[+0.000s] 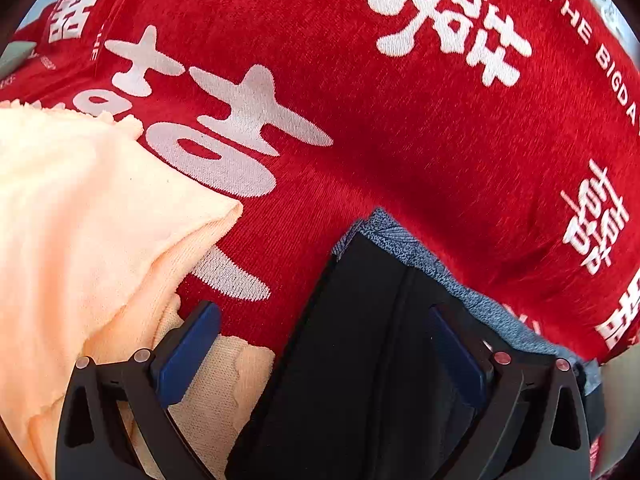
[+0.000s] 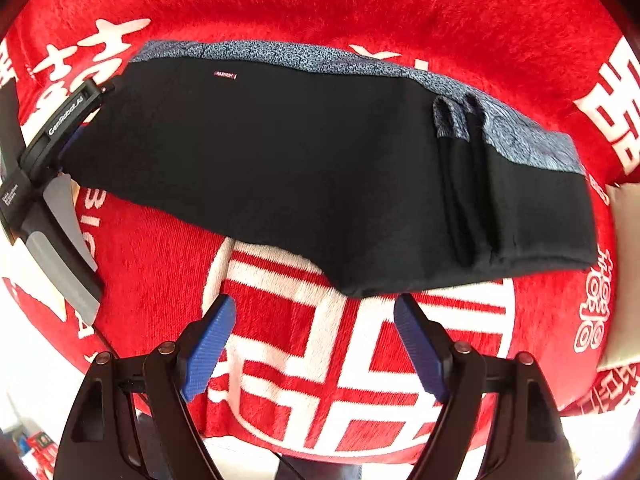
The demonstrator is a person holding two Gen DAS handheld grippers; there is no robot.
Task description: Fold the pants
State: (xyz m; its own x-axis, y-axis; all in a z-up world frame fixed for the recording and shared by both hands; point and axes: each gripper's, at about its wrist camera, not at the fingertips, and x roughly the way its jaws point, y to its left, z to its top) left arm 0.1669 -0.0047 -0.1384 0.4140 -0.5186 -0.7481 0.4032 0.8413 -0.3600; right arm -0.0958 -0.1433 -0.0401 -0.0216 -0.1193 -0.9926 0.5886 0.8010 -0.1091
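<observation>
- On a red blanket (image 2: 152,264) with white printed characters: black pants (image 2: 280,168), folded into a long flat band, with a blue-grey patterned waistband (image 2: 532,144) along the far edge and a small label (image 2: 225,75) near the top left.
- Right gripper (image 2: 314,328): pointing down over the blanket, blue pads spread wide, nothing between them; the near edge of the pants lies just beyond the fingertips, apart from both pads.
- Left gripper (image 1: 324,336): jaws wide apart, gripping nothing; the end of the pants (image 1: 360,360) lies between the two blue pads, the right pad over the black cloth, the left pad over blanket and peach fabric.
- In the right wrist view, the left gripper (image 2: 68,120) sits at the left end of the pants, its black finger at the cloth's edge.
- Peach cloth (image 1: 80,220): rumpled, lying on the blanket to the left of the pants, touching the left finger of the left gripper.
- Belt loops (image 2: 456,120): two, at the right end of the pants by the waistband.
</observation>
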